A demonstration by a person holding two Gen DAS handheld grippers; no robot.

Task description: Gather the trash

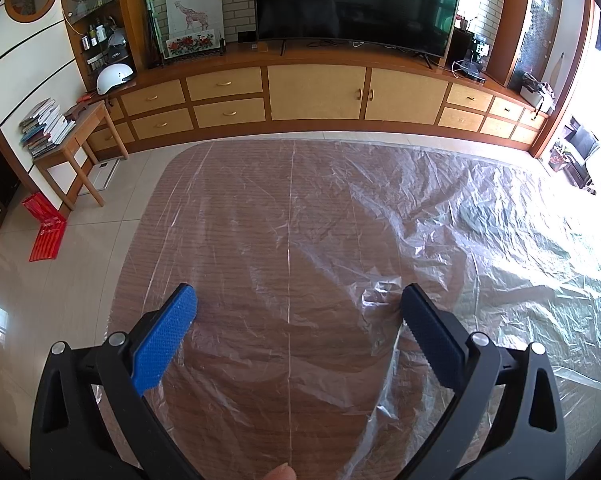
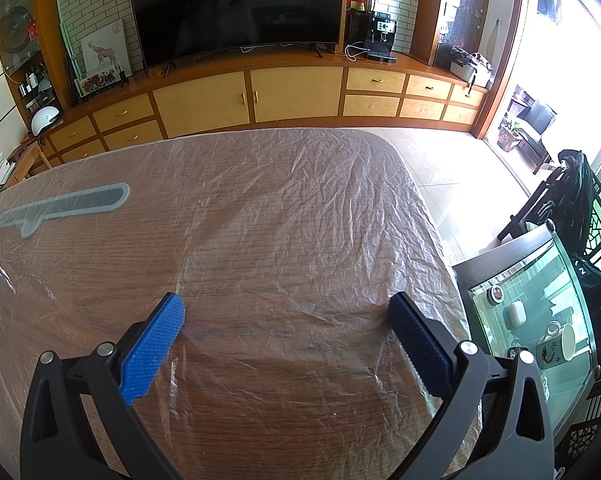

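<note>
Plastic-covered wooden table (image 2: 260, 220), both grippers' jaws spread wide, holding nothing

Plastic-covered table (image 2: 284, 216) lay unobstructed ahead; glass side table (image 2: 540, 312) crowded lower right, cabinet (image 1: 316, 92) closed the upper frame.

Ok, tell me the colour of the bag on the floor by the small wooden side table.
Red bag, clearest in left wrist view.
</note>
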